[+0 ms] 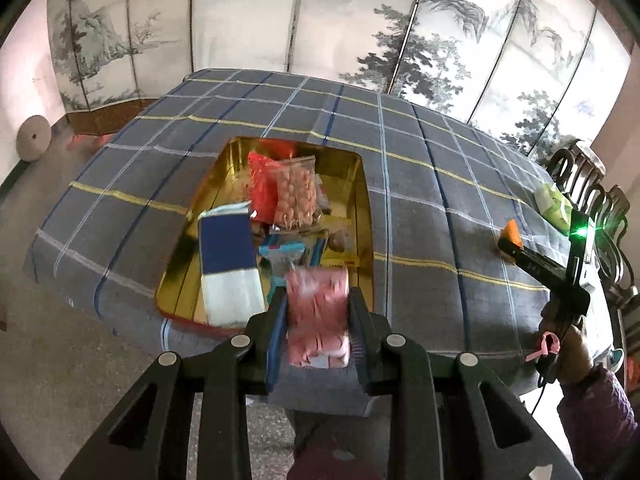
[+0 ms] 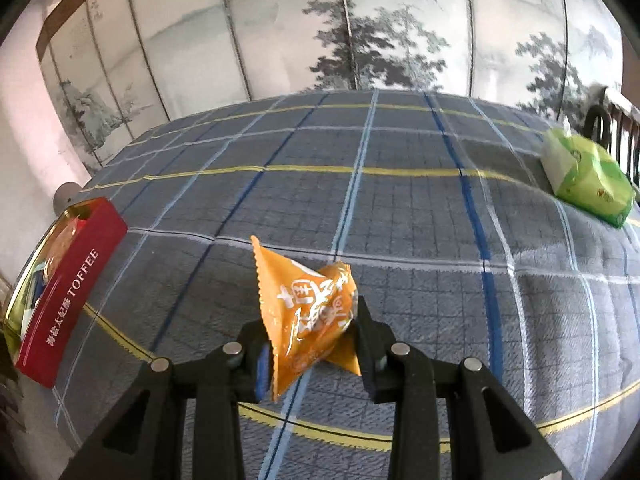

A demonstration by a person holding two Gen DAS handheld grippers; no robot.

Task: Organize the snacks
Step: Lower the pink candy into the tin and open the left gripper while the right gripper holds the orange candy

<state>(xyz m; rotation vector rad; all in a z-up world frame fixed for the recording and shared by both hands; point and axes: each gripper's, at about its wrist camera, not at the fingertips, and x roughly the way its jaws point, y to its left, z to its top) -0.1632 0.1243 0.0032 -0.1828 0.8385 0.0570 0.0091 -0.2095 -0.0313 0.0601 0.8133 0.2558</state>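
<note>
1. While I hold both tools over the worktop [image 2: 400,208], covered with a grey plaid cloth, the left gripper [image 1: 318,320] has its jaws closed on a pink snack pack [image 1: 318,316]; the pack sits upright between them, just above the near edge of the tin
2. The gold tin [image 1: 356,184] lies open on the cloth; I see in it a blue-and-white packet [image 1: 230,264] at the left, a red bag [image 1: 262,184], and a clear bag of nuts [image 1: 296,196] leaning on the pile
3. The right gripper [image 2: 310,340] has its jaws clamped on an orange sachet [image 2: 306,312], held tilted above the cloth, well apart from the tin
4. The tin's red side wall, marked TOFFEE, shows at the left of the right wrist view
5. A green tissue pack [image 2: 588,180] rests near the far right edge
</note>
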